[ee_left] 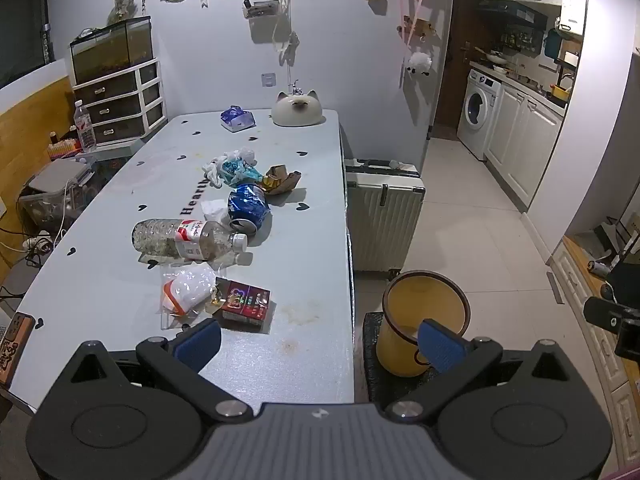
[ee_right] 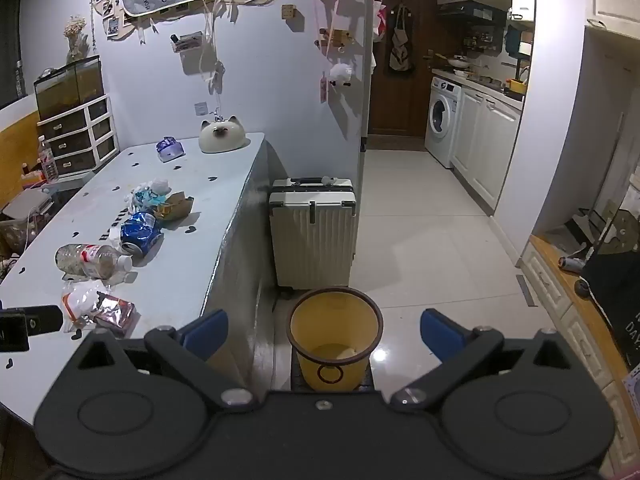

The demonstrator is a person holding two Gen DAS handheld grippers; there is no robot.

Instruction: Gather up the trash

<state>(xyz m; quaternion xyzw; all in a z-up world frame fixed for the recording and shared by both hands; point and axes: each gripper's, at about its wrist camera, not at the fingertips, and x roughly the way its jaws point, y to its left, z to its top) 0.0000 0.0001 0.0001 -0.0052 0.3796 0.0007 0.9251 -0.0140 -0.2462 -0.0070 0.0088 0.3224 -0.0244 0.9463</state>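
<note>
Room: dim living space is opening onto a kitchen with a washing machine; a pale surface printed with small black hearts is running along the wall.
Trash on the surface: a loose line of litter is lying down the middle, from the far half toward the near edge.
Farthest piece: a crumpled plastic bag is sitting beside a torn brown paper box.
Can: a crushed blue can is lying on its side, touching a white tissue.
Bottle: a clear plastic bottle with a red label is lying crosswise, its cap pointing toward the surface's right edge.
Nearest pieces: a clear packet and a dark red carton are lying just beside each other near the near edge.
Bin: a yellow trash bin is standing on the floor off the surface's near right corner, in front of a white suitcase.
Left tool: you are holding it over the near edge, tilted down, its blue pads spread wide apart with nothing between them.
Right tool: you are holding it above the bin, its pads also standing wide apart and gripping nothing.
Other things: a cat-shaped ornament and a tissue pack are sitting at the far end.
</note>
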